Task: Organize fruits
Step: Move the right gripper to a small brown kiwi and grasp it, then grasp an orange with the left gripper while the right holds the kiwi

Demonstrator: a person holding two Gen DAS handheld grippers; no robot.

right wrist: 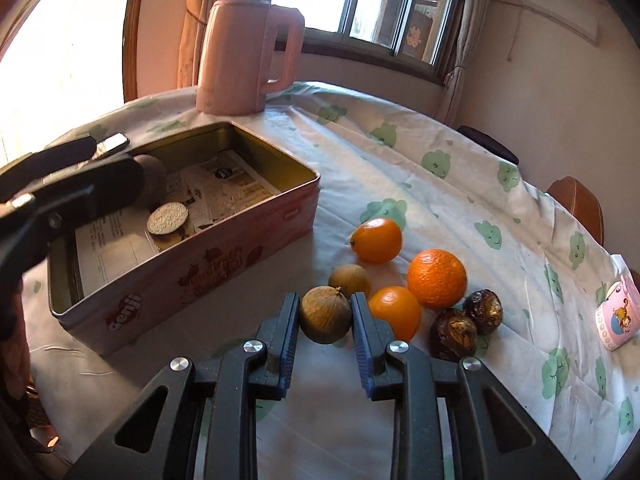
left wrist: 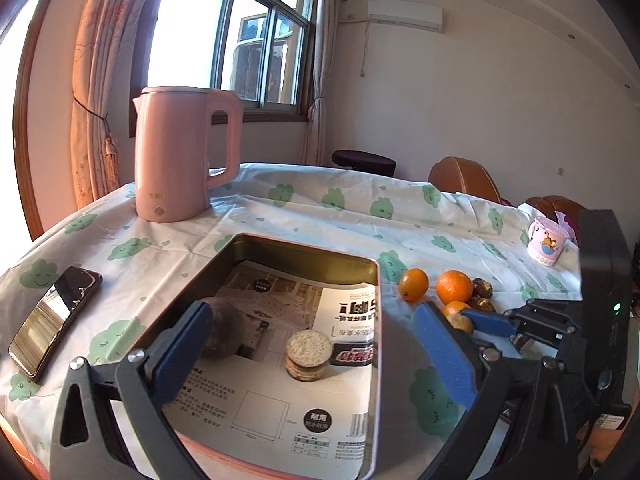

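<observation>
Pink kettle (left wrist: 180, 152) upright at the bench's (left wrist: 328, 216) far edge; phone (left wrist: 54, 320) lying flat at left; patterned cup (left wrist: 547, 241) at right.

Fruits (right wrist: 400, 280) right of tin (right wrist: 184, 280)

Your table's cloud-print cloth (right wrist: 400, 152) carries the pink tin (right wrist: 192, 280) at nine o'clock, kettle (right wrist: 240, 56) at eleven, fruit cluster (right wrist: 436, 280) centre, cup (right wrist: 618, 312) at three, phone (left wrist: 54, 316).

Home: curtains (left wrist: 96, 80), kettle (left wrist: 180, 152), tablecloth (left wrist: 320, 208)
</observation>
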